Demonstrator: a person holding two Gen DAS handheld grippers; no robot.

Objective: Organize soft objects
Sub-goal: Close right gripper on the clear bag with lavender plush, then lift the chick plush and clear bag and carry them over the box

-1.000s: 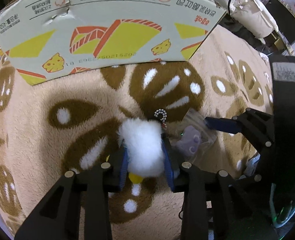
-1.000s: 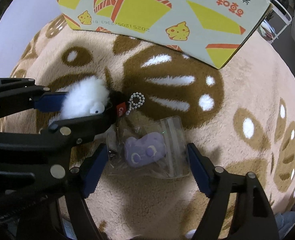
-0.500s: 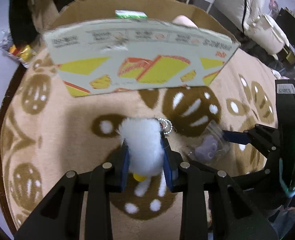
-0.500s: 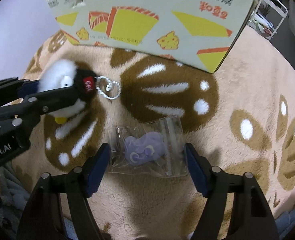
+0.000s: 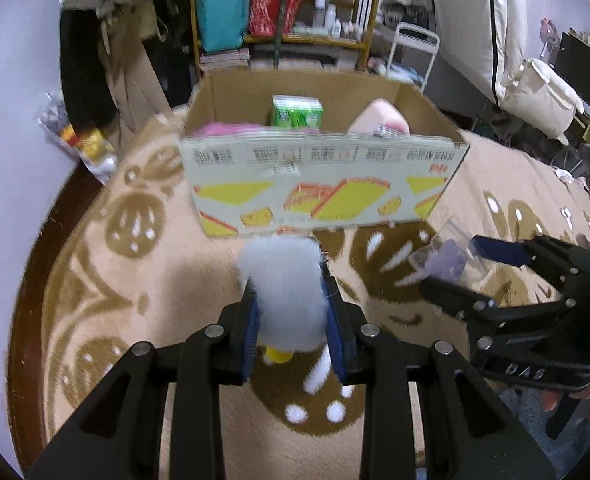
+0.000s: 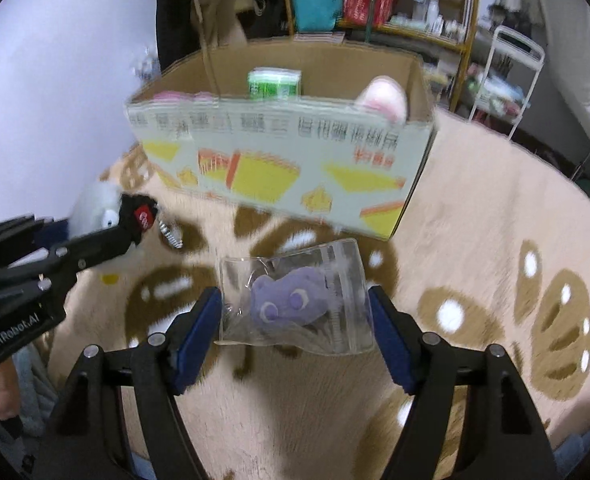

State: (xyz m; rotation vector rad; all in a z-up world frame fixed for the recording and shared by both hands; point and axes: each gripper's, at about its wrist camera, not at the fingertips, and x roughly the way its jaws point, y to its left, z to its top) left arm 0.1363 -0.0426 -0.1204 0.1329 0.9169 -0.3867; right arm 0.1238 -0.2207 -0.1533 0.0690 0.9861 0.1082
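My left gripper (image 5: 291, 300) is shut on a white fluffy plush keychain (image 5: 285, 280) and holds it in the air in front of the cardboard box (image 5: 319, 184). It also shows in the right wrist view (image 6: 103, 204), with its bead chain hanging. My right gripper (image 6: 295, 312) is shut on a clear plastic bag holding a purple plush (image 6: 291, 300), lifted off the rug; the bag also shows in the left wrist view (image 5: 447, 260). The open box holds a pink plush (image 6: 383, 100), a green pack (image 6: 275, 84) and a pink item (image 5: 223, 130).
A beige rug with brown paw prints (image 5: 135, 280) covers the floor. Behind the box stand shelves with bags and bottles (image 5: 287, 12), a white rack (image 6: 507, 76) and hanging clothes (image 5: 95, 40). A snack bag (image 5: 79, 144) lies at the rug's left edge.
Both grippers have risen from the rug with their objects, toward the box. The bagged purple plush was lying on the rug and is now lifted. The inside of the box has come into view.
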